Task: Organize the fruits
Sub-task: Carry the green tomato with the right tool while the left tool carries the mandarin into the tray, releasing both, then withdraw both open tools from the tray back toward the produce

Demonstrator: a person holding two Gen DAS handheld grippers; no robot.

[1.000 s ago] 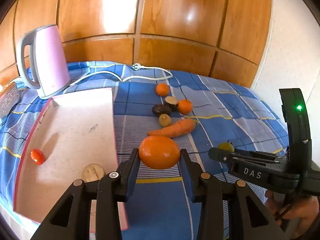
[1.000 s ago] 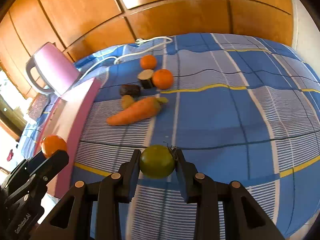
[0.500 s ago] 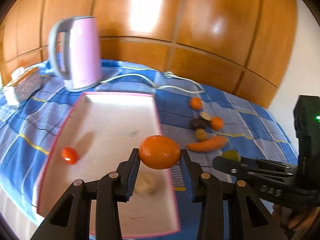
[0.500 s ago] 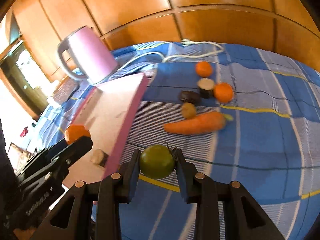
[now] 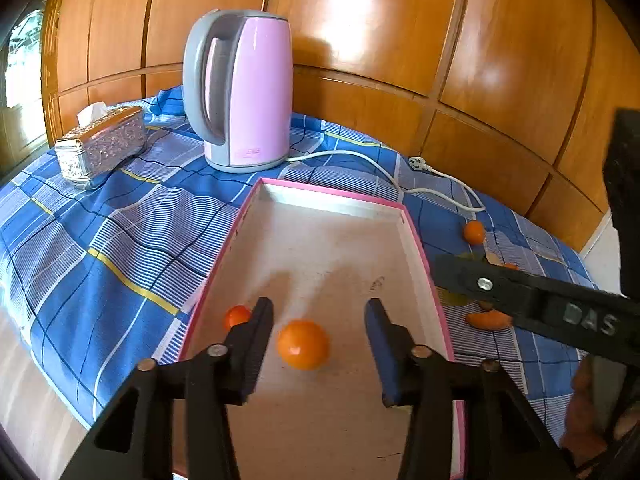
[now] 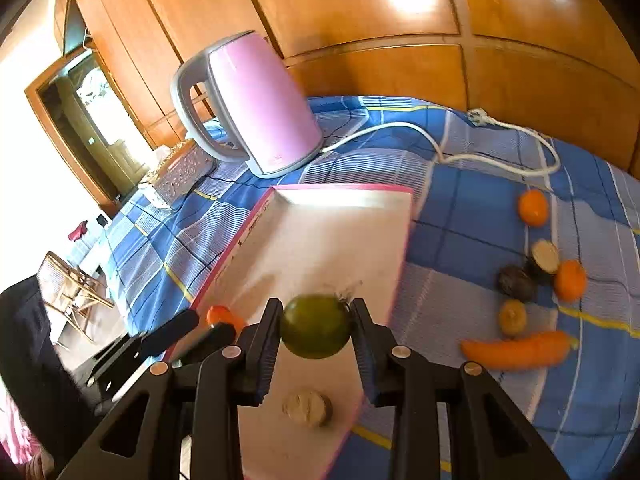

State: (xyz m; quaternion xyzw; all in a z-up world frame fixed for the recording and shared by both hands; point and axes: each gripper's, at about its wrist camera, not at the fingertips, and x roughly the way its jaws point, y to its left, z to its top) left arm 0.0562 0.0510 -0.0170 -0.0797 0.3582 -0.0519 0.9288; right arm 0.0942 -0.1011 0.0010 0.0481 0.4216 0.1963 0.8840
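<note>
My left gripper [image 5: 319, 338] is open over the pink-rimmed tray [image 5: 344, 200]. A large orange [image 5: 303, 344] lies loose on the tray floor between its fingers, apart from both pads. A small red tomato [image 5: 236, 316] sits beside the left finger. My right gripper [image 6: 316, 330] is shut on a green fruit [image 6: 315, 326] and holds it above the tray [image 6: 344, 194]. A pale halved fruit [image 6: 307, 407] lies on the tray below it. The left gripper's fingers [image 6: 176, 330] show at the tray's left edge.
On the blue checked cloth right of the tray lie a carrot [image 6: 516, 350], two small oranges [image 6: 533, 208] [image 6: 570, 280], a dark fruit [image 6: 516, 282], a cut piece [image 6: 544, 258] and a yellowish fruit [image 6: 513, 316]. A pink kettle [image 5: 240, 92], its white cord [image 5: 384, 160] and a silver tissue box [image 5: 102, 142] stand behind.
My left gripper swung over the tray, opened and let the orange go; it now lies on the tray floor. My right gripper carried the green fruit left to above the tray.
</note>
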